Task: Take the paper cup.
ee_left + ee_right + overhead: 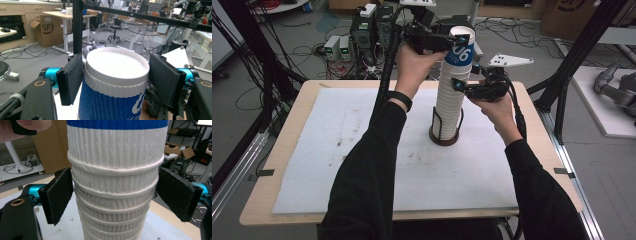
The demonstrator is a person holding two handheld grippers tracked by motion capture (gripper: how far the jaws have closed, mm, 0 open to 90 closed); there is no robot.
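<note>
- Toward the far edge of the table (272,165), right of its middle, a tall stack of white ribbed paper cups (451,100) stands upright in a dark wire holder (443,135) on the white mat (337,150).
- Topmost cup (112,82): blue-sleeved with white lettering, its rolled rim and white inside seen from above in the left gripper view.
- Left gripper (432,39): raised at the top of the stack, jaws drawn narrow and clamped on the blue cup just under its rim, one pad on each side.
- Right gripper (477,86): lower down, jaws straddling the white cups (115,187) below the blue one. The left pad touches the ribbed wall, but whether the right pad presses it cannot be told; the grip looks like a steadying brace.
- Handling, by judgement: a single paper cup is very light and thin-walled; it will crush or go oval under a hard squeeze. The ribbed sleeve gives the pads friction, so slipping is unlikely.
- Nested cups tend to stick, so the stack may lift along with the top one; it is tall and narrow and could tip in its holder.
- Best hold: on opposite sides just beneath the rolled rim, where the wall is stiffest, with the lower cups held down.
</note>
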